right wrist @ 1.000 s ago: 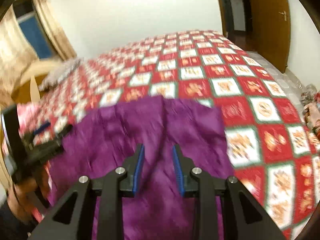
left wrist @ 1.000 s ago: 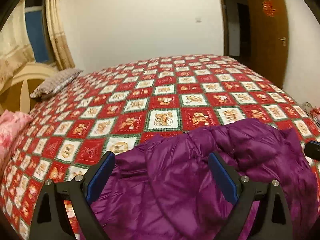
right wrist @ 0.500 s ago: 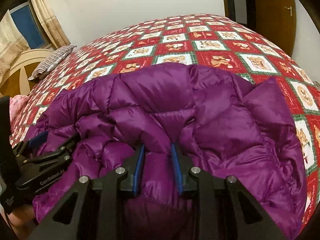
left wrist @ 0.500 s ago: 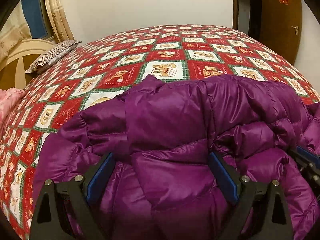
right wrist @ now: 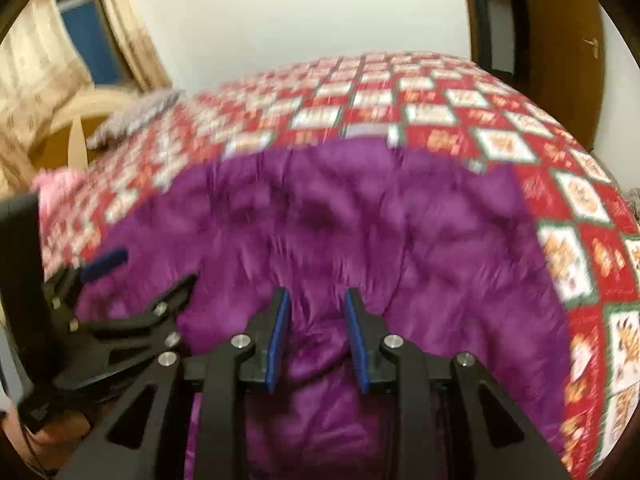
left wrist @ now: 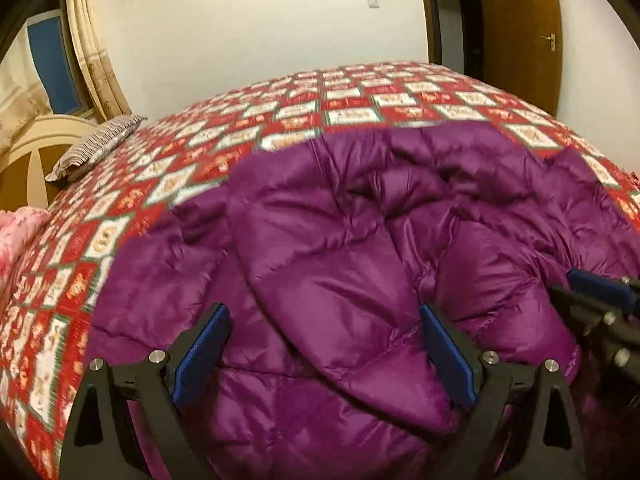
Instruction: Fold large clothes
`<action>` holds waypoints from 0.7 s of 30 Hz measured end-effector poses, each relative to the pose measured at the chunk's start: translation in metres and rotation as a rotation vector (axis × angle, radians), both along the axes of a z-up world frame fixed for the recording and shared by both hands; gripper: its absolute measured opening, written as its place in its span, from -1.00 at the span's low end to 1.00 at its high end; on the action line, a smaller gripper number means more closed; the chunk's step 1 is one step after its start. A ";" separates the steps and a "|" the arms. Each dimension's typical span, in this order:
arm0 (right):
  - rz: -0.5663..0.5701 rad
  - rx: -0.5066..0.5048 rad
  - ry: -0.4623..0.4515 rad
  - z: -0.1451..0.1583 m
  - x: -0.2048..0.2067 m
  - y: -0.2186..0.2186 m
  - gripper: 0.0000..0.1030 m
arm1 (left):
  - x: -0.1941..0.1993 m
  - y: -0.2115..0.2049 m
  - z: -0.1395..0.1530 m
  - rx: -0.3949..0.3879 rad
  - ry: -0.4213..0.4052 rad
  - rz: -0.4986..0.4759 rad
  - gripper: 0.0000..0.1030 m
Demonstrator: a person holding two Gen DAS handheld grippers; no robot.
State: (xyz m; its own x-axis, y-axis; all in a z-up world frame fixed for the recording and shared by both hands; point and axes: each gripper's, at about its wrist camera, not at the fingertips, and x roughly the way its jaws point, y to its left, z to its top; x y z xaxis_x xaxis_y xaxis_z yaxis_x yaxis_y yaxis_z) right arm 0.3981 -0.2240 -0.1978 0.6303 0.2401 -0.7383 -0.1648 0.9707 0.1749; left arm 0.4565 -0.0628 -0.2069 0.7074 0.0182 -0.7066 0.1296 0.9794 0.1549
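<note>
A puffy purple down jacket [left wrist: 340,240] lies crumpled on the near part of a bed with a red and white patchwork quilt [left wrist: 360,96]. My left gripper [left wrist: 324,348] is open wide just above it, and a thick fold of the jacket runs between its blue pads without being pressed. The right gripper [right wrist: 318,340] is shut on a bunched ridge of the jacket [right wrist: 360,220] pinched between its narrow-set pads. Each gripper shows in the other's view: the right gripper [left wrist: 600,300] at the right edge, the left gripper [right wrist: 120,300] at the left. The right wrist view is blurred.
A striped pillow [left wrist: 96,148] rests at the bed's far left by a cream headboard [left wrist: 36,144]. Pink bedding [left wrist: 20,232] sits at the left edge. A brown door [left wrist: 520,40] and a dark doorway stand at the far right; curtains [left wrist: 92,48] hang at left.
Both grippers have come down toward the bed with the jacket, which now fills more of each view. The jaw gaps look the same as before.
</note>
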 end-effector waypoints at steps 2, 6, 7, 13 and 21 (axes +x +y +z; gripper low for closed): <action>0.008 -0.018 -0.022 -0.007 -0.001 0.003 -0.37 | 0.000 0.001 -0.003 -0.011 0.009 -0.002 0.85; -0.002 -0.031 -0.021 -0.009 0.005 0.007 -0.37 | 0.006 0.009 -0.009 -0.057 0.041 0.013 0.92; -0.003 -0.032 -0.022 -0.010 0.006 0.008 -0.37 | 0.006 0.009 -0.010 -0.059 0.042 0.016 0.93; -0.006 -0.012 -0.028 -0.013 0.002 0.003 -0.37 | 0.005 0.008 -0.010 -0.048 0.033 0.020 0.95; -0.009 -0.022 -0.032 -0.013 0.002 0.005 -0.37 | 0.007 0.008 -0.011 -0.050 0.033 0.021 0.96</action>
